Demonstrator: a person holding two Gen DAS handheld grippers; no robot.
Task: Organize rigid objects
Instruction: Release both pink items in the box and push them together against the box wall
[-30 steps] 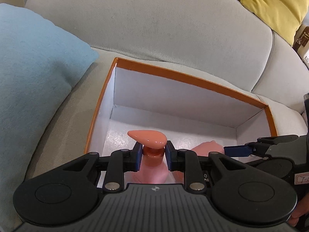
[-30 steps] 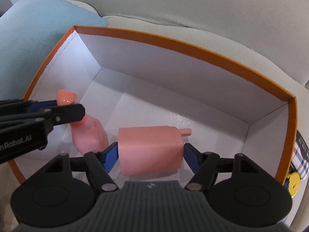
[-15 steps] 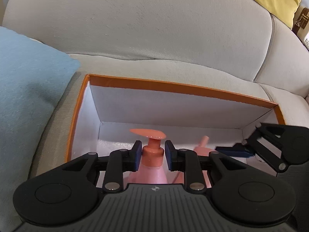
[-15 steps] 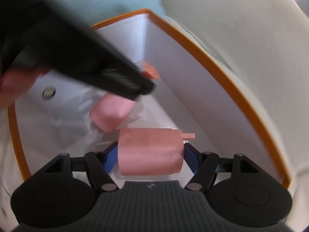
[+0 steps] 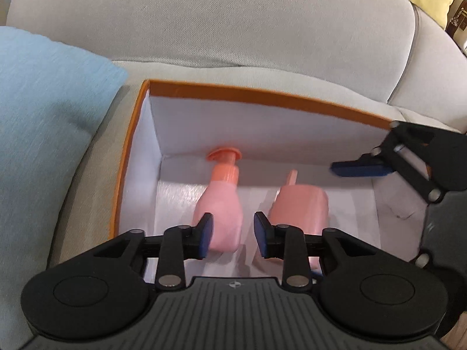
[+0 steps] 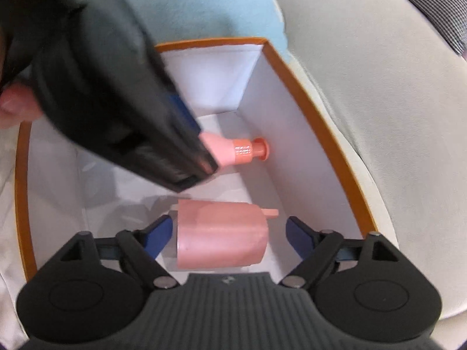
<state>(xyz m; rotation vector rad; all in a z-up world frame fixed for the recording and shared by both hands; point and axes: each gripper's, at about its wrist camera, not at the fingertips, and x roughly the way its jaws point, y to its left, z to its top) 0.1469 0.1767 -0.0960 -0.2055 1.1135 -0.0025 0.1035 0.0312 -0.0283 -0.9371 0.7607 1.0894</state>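
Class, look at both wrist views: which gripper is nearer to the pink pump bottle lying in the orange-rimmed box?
Left. The left gripper straddles the pump bottle, pads apart; the right gripper flanks the neighbouring pink cylinder.

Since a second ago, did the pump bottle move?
Yes. The pump bottle went from upright in the left claw to lying on the box floor, pump toward the far wall.

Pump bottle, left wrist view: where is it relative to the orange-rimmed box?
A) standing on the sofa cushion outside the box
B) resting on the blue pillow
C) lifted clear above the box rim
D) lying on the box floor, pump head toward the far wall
D: the pump bottle lies on the white floor of the box, its pump head by the far wall.
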